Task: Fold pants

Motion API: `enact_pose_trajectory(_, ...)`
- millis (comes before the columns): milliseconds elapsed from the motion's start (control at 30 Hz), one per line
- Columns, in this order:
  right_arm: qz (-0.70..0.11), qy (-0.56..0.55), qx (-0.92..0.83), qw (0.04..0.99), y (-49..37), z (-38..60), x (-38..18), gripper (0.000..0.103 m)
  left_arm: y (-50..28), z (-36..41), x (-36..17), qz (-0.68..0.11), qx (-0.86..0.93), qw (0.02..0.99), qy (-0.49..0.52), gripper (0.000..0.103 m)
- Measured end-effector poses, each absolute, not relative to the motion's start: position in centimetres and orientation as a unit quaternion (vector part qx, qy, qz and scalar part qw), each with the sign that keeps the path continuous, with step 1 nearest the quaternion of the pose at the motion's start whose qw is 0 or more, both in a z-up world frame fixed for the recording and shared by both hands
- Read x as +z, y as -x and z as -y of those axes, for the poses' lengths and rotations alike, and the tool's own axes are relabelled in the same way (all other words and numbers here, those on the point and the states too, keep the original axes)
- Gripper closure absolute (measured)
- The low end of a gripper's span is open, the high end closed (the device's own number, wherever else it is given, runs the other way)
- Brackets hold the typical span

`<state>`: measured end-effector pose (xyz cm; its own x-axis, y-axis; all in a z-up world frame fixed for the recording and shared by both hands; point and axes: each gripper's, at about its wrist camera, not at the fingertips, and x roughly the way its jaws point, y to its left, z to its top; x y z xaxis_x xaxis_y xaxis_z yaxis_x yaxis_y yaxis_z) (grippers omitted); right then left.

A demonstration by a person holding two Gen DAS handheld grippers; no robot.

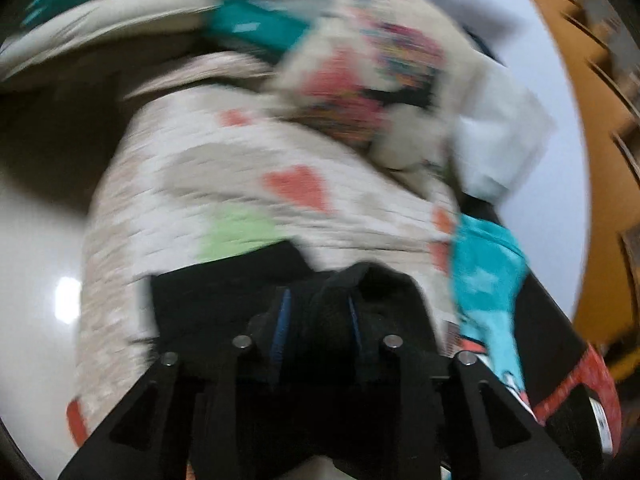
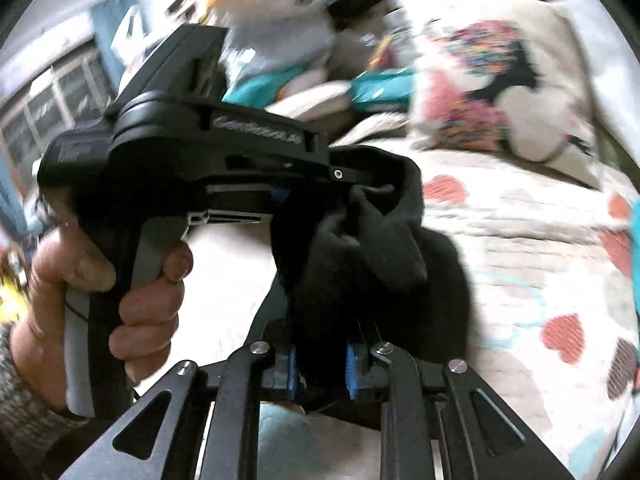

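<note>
The black pants (image 1: 224, 292) hang bunched over a quilted bedspread with hearts. In the left wrist view my left gripper (image 1: 319, 316) is shut on a thick fold of the black cloth, which fills the gap between its blue pads. In the right wrist view my right gripper (image 2: 322, 364) is likewise shut on the black pants (image 2: 380, 248), which rise from its pads. A hand (image 2: 148, 312) holds the left gripper (image 2: 352, 178) close by at upper left. Its tip pinches the same cloth, so the pants are held up between both grippers. Both views are blurred.
The heart-patterned bedspread (image 1: 240, 160) fills the space below. A printed pillow (image 1: 360, 80) lies at the back, with white cloth (image 1: 500, 140) and a teal garment (image 1: 484, 272) at the right. A pile of clothes (image 2: 280, 40) sits at the far end. A window (image 2: 48, 112) is at left.
</note>
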<state>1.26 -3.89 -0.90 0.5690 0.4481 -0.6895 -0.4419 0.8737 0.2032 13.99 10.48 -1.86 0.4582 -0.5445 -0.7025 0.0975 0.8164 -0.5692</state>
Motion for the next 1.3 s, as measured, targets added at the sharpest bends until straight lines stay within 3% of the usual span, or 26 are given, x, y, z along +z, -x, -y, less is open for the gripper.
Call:
enact_pose_trajectory(67,-0.406,0.032,0.25,0.878,-1.5,1.7,-2.7,0.069,-13.8,-13.3,-3.7,-0.498,-0.163,0.812,0.257,0.072)
enact_pose_trajectory(133,-0.417,0.052,0.252,0.872,-1.2,0.8,-3.8,0.062,-13.4,-15.9,-5.1,-0.498,-0.152,0.801,0.294,0.059)
enact_pose_trajectory(200,-0.417,0.057,0.262,0.868,-0.1,0.3,-4.3,0.045,-13.2,-17.8,-6.2,-0.5,-0.143,0.786,0.335,0.057)
enact_pose_trajectory(333,-0.407,0.068,0.267,0.871,2.5,1.1,-3.8,0.038,-12.6,-20.1,-7.7,-0.509,-0.107,0.763,0.385,0.057)
enact_pose_trajectory(567,-0.406,0.07,0.22,0.884,5.1,5.8,-1.7,0.035,-10.9,-20.7,-4.9,-0.469,-0.038,0.807,0.356,0.057)
enact_pose_trajectory(700,-0.418,0.025,0.177,0.891,4.9,8.9,-1.6,0.035,-9.9,-18.2,-2.2,-0.438,-0.089,0.838,0.312,0.056)
enact_pose_trajectory(900,-0.443,-0.038,0.128,0.886,4.7,12.2,-2.5,0.034,-10.2,-13.2,-5.3,-0.526,-0.104,0.816,0.217,0.053)
enact_pose_trajectory(1100,-0.447,-0.073,0.103,0.886,3.8,13.8,-1.2,0.034,-10.2,-15.3,-6.1,-0.536,-0.097,0.79,0.281,0.052)
enact_pose_trajectory(1300,-0.416,-0.056,0.104,0.902,1.1,12.3,3.4,0.034,-9.0,-16.6,-3.4,-0.491,-0.069,0.827,0.265,0.052)
